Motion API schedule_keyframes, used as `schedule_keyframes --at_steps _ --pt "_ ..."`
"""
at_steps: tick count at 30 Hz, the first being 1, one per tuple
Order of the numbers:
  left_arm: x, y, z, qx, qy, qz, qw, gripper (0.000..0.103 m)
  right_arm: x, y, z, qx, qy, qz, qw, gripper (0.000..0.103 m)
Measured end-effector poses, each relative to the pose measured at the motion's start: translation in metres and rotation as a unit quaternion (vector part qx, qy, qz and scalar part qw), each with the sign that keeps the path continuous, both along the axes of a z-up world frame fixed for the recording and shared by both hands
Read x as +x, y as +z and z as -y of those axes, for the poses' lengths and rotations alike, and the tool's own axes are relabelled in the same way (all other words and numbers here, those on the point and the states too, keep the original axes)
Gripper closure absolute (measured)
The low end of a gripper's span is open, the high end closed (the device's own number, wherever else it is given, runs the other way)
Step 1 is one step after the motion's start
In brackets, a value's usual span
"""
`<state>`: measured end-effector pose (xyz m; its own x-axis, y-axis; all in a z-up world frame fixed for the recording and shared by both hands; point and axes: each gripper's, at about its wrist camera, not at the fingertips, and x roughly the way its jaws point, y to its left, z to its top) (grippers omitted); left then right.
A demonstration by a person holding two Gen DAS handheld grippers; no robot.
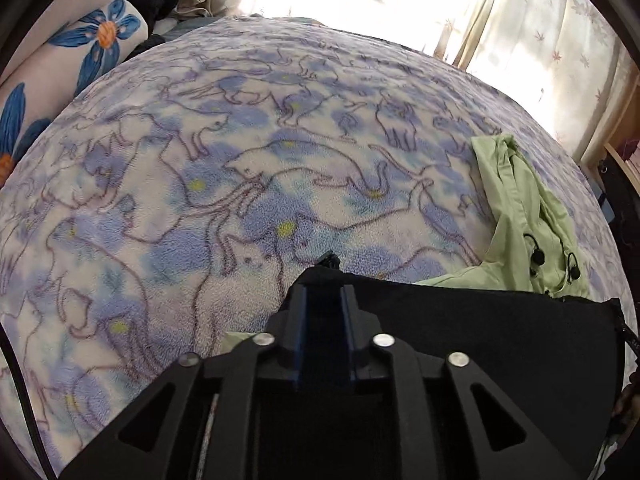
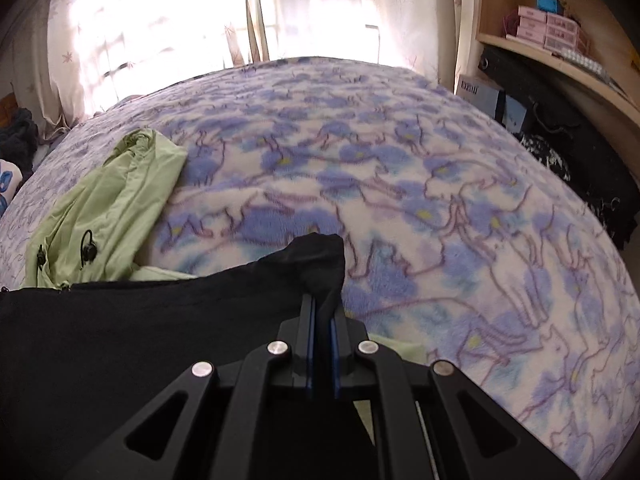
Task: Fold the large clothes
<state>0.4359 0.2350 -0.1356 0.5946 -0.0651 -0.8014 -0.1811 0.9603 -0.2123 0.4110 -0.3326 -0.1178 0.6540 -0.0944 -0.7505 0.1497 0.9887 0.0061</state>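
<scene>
Clenched black cloth (image 2: pixel 160 320) in right gripper (image 2: pixel 322 312) and left gripper (image 1: pixel 326 300); lay beyond both jaws, green jacket (image 1: pixel 520 216) on blanket (image 1: pixel 240 160).

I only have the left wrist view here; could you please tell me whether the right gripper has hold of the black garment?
Observer: Yes. The right gripper is shut on a bunched corner of the black garment, which pokes up past its fingers.
Operator: Thank you. What lies to the right of the bed on that side?
Observer: A wooden shelf holding pink boxes, beyond the edge of the cat-print blanket.
Operator: And is anything under the garment near that gripper?
Observer: A patch of the light green jacket shows on the blanket just right of the fingers, below the black cloth.
</scene>
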Motion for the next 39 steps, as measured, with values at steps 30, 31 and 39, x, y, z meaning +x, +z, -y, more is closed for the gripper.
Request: schedule_keyframes --at_steps 30,31,39 --pt "-0.030 0.032 0.074 0.136 -0.014 0.054 0.9892 0.072 -0.061 0.035 -0.051 -0.014 -0.007 0.025 1.000 0.071" --pt "-0.047 0.040 0.085 0.113 -0.027 0.058 0.9916 0.072 -0.071 0.040 -0.063 0.000 0.007 0.027 1.000 0.067" --pt "-0.131 0.015 0.155 -0.001 -0.085 -0.007 0.9964 0.070 -0.126 0.027 -0.189 0.083 0.191 -0.025 0.978 0.066"
